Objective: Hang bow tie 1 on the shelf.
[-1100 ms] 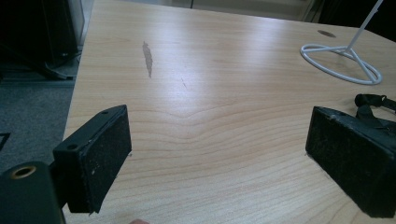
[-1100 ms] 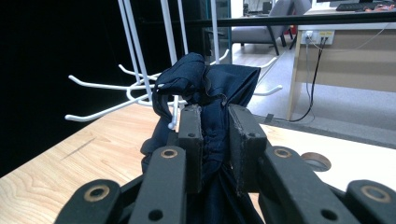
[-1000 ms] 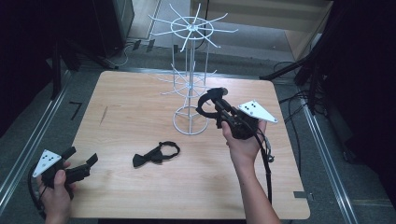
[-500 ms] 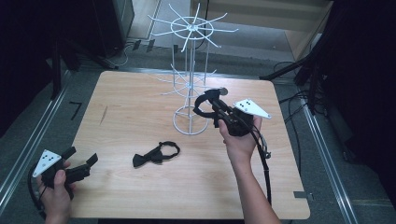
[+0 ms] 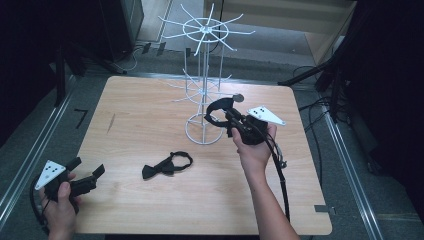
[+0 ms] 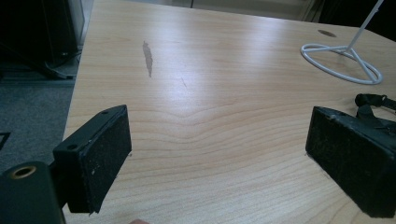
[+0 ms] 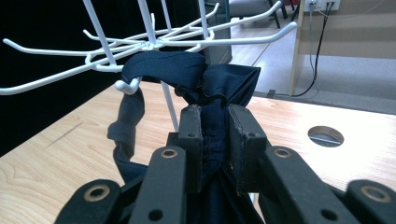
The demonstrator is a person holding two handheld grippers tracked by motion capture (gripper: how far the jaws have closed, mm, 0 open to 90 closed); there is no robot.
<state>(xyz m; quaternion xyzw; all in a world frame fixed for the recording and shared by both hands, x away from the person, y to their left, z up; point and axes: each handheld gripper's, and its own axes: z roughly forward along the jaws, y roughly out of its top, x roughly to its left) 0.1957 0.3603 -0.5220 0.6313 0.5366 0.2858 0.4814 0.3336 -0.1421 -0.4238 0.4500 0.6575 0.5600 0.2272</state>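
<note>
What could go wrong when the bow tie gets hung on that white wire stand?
The strap of the dark bow tie lies over just one hook tip of the white wire stand, so it might slip off when the right gripper lets go. The stand looks light; a tug on the cloth could tip it. Neighbouring hooks sit close and could snag the cloth.

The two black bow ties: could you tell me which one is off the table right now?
The bow tie in the right gripper: that bow tie is pinched between its jaws with its strap looped over a white rack hook. The other bow tie lies flat on the table, untouched.
</note>
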